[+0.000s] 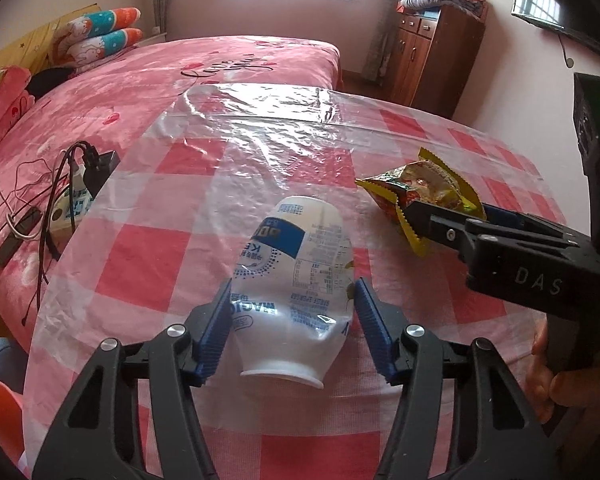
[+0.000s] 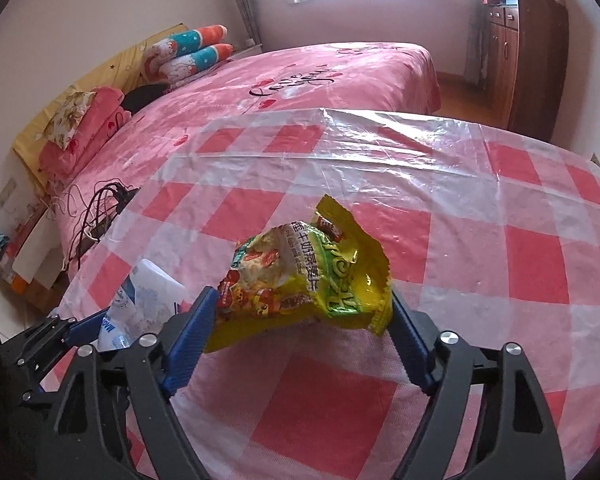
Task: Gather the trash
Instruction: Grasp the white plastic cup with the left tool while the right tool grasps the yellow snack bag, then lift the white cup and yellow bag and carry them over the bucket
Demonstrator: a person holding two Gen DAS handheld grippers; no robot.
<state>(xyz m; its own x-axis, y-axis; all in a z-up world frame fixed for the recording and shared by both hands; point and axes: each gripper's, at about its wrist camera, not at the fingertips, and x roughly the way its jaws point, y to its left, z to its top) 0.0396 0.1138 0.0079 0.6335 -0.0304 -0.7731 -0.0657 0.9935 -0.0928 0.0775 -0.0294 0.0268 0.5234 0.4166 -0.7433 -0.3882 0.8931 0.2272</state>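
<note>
1. Our left tongs (image 1: 292, 320) straddle the white bottle (image 1: 296, 280), lying on its side on the checked bench (image 1: 140, 272); both blue pads touch its dented sides.
2. Our right tongs (image 2: 300, 328) pinch the yellow snack wrapper (image 2: 304, 280) between half-spread pads.
3. Beyond lies the pink bed (image 2: 300, 76).

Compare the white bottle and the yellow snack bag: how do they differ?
The white bottle is rigid plastic with blue print; the yellow snack bag is crinkled foil, torn open. The bottle sits between the left gripper pads, the bag between the right gripper pads. Both are trash on the checked tablecloth.
</note>
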